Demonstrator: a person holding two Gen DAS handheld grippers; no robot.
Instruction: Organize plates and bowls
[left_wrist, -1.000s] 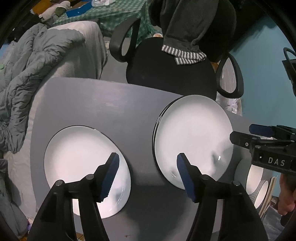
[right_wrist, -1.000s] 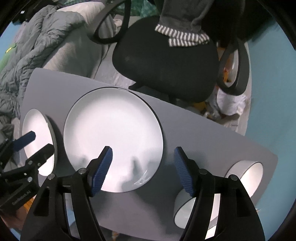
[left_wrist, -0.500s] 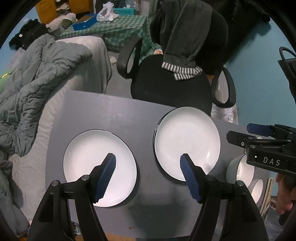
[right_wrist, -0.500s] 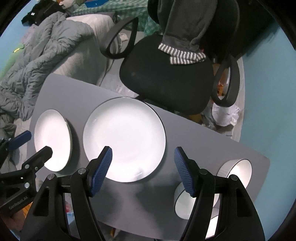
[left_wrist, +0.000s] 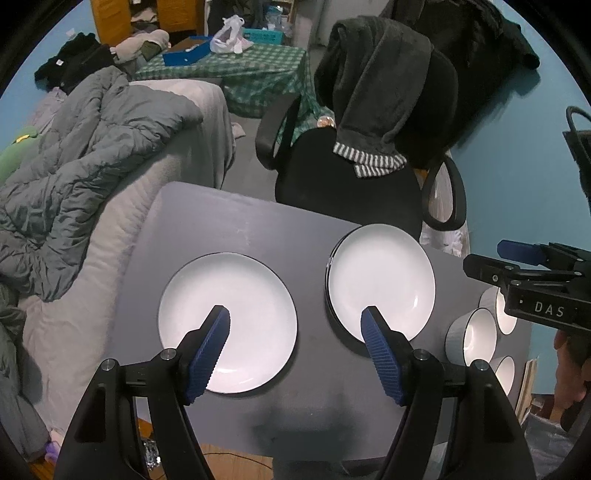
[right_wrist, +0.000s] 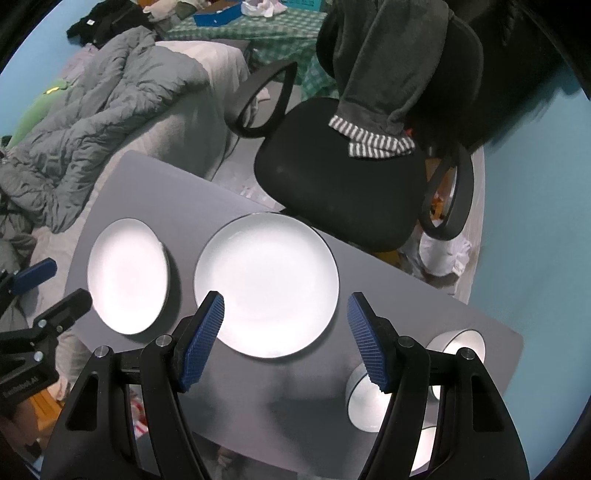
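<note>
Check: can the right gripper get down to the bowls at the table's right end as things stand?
Probably yes. The right gripper is open and empty above the table, and the bowls sit uncovered just beneath its right finger; nothing lies between.

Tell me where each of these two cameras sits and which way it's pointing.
Left wrist: sits on the left hand-held gripper, looking steeply down at the grey table with two plates; its open blue fingers frame the left plate. The right hand-held gripper and a hand show at the right edge.
Right wrist: sits on the right hand-held gripper, looking down over the right plate and bowls; the left hand-held gripper shows at the left edge.
Shared: both plates, the bowls, table and black chair.
</note>
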